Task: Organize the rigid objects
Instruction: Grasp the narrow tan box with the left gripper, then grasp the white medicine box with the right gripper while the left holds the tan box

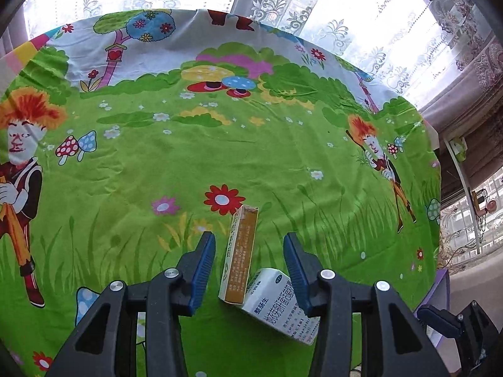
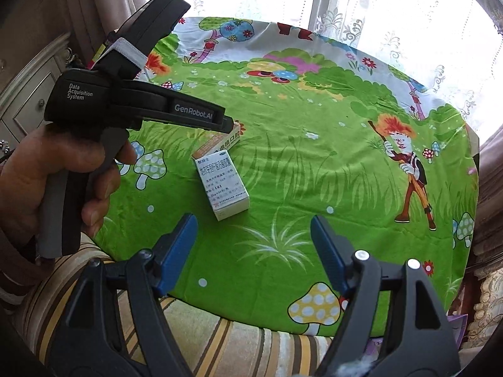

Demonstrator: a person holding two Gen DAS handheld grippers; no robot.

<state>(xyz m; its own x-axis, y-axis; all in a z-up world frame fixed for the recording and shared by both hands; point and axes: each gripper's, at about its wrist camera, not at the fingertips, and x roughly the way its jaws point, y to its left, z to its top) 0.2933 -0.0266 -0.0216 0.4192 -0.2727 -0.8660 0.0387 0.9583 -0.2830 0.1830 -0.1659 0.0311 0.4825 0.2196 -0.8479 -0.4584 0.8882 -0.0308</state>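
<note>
Two boxes touch on the cloth: orange box, white box; left gripper and right gripper both spread, empty.

Bright daylight enters through the lace curtains at the far side, blown out to white in both views. The tablecloth is evenly lit, shadows faint. Strong fisheye bending and dark vignette at edges; focus sharp.

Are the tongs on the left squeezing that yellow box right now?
No. The left tongs stand open, with green cloth showing between each blue pad and the yellow box, which leans against the white box.
</note>
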